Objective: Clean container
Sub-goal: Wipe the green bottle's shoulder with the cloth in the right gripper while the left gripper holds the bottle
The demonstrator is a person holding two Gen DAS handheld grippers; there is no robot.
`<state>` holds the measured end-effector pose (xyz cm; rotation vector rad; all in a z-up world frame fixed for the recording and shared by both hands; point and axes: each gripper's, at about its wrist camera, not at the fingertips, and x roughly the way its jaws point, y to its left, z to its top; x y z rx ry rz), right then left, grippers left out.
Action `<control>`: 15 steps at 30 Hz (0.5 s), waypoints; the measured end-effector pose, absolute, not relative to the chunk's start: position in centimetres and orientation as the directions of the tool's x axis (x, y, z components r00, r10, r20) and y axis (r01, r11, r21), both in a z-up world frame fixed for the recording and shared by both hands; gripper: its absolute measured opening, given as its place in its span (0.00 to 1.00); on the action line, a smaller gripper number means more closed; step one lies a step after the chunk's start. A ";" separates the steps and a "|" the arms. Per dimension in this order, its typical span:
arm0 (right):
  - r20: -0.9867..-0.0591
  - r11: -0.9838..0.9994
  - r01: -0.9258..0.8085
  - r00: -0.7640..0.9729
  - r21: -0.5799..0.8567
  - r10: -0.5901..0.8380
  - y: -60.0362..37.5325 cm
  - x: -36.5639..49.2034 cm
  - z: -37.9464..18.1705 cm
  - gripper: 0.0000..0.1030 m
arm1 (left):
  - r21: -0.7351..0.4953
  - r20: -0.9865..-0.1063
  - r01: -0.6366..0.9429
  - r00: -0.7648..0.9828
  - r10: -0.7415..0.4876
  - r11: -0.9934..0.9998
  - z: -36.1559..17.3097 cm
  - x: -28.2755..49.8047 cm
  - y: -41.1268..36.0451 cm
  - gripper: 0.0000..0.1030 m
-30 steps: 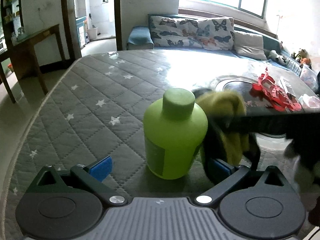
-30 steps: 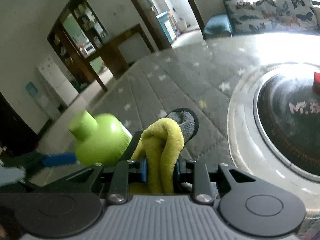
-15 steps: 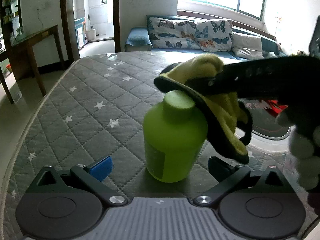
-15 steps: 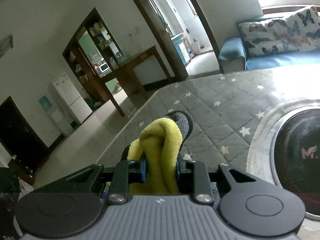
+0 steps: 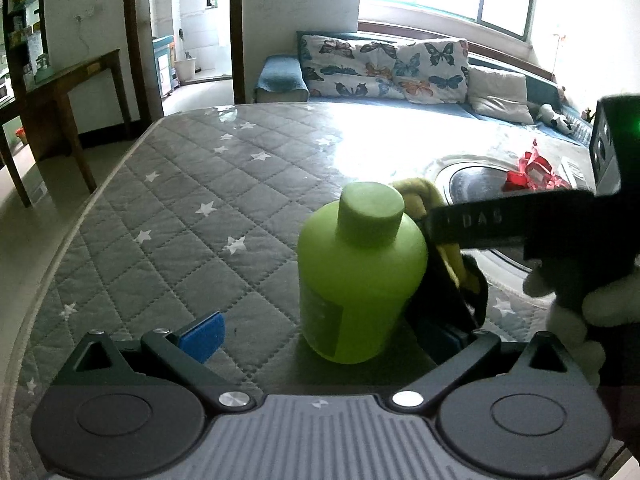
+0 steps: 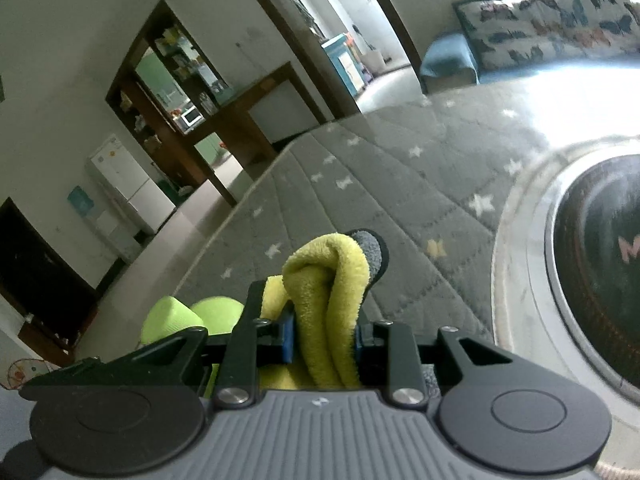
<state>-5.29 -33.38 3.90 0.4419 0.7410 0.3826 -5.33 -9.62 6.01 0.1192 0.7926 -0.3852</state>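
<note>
A lime-green bottle [image 5: 360, 276] with a green cap stands upright on the grey star-quilted table top [image 5: 192, 208]. My left gripper [image 5: 320, 338] is open around the bottle's base. Its blue left pad [image 5: 202, 336] stands clear of the bottle, and the cloth hides its right pad. My right gripper [image 6: 324, 340] is shut on a folded yellow cloth [image 6: 332, 280] with a dark grey backing. In the left wrist view the cloth [image 5: 420, 196] lies against the bottle's right shoulder, below one of the black fingers [image 5: 480, 224] of my right gripper. The bottle [image 6: 180, 320] shows at the lower left in the right wrist view.
A round dark hob [image 5: 476, 184] with a pale ring is set into the table to the right, with red items [image 5: 532, 172] on it. A gloved hand [image 5: 580, 308] holds the right gripper. The table's rounded edge [image 5: 80, 236] runs along the left; a sofa [image 5: 384, 68] stands behind.
The right gripper lifted the cloth from the bottle's right side over its cap, then brought it back down to the right shoulder. The left gripper and the bottle stayed put.
</note>
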 end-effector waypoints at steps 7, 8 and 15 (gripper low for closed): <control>-0.592 0.851 -0.165 0.653 0.499 0.473 -33.7 -5.9 2.6 0.25 | -0.042 -0.711 0.377 0.639 -0.292 0.925 6.1 -5.4 -9.5 1.00; -0.595 0.852 -0.164 0.650 0.497 0.473 -33.7 -5.8 2.5 0.25 | -0.042 -0.711 0.376 0.639 -0.292 0.926 6.1 -5.4 -9.5 1.00; -0.601 0.855 -0.180 0.642 0.485 0.476 -33.7 -7.2 2.3 0.25 | -0.041 -0.711 0.373 0.641 -0.289 0.927 6.2 -5.5 -9.3 1.00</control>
